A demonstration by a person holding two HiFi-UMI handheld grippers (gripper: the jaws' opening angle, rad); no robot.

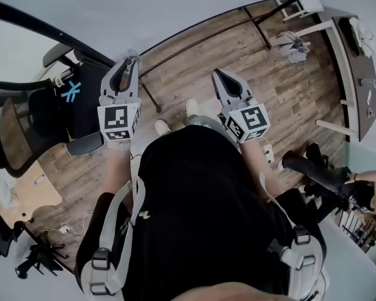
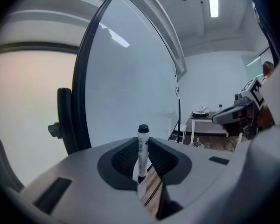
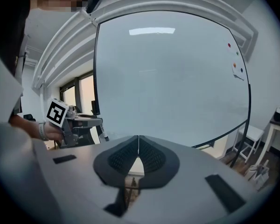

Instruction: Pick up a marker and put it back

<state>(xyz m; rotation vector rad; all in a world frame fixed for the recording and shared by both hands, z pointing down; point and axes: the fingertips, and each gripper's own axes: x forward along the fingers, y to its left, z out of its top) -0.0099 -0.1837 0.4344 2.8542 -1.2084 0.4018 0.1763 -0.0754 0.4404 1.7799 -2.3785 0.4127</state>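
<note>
Your left gripper [image 1: 129, 61] is clamped on the marker [image 2: 142, 149]. In the left gripper view the white barrel stands upright between the ribbed pads, pinched at about mid-length, with the black cap clear above the jaws and the lower end just below them. Your right gripper [image 1: 219, 74] holds nothing, and its own view shows the two pads pressed together along a thin seam. Both grippers are raised in front of you toward the whiteboard [image 3: 168, 78], above the wooden floor [image 1: 238, 49], and the office chair [image 1: 25, 124] is off to your left. The pick-up looks done, so the putting back is probably what remains. None of the views shows a tray or ledge for the marker, so find that spot with your head camera before you lower anything. Hold the squeeze on the left gripper steady, because a smooth round barrel held at one narrow band may pivot or slip if the grip eases. Carry the marker upright as it is now, then tilt it to match the resting place only when you are just beside it. Let the marker touch down along its length before you open the jaws, and open them gently so it doesn't roll. Leave the right gripper shut and well apart from the left one's path.
</note>
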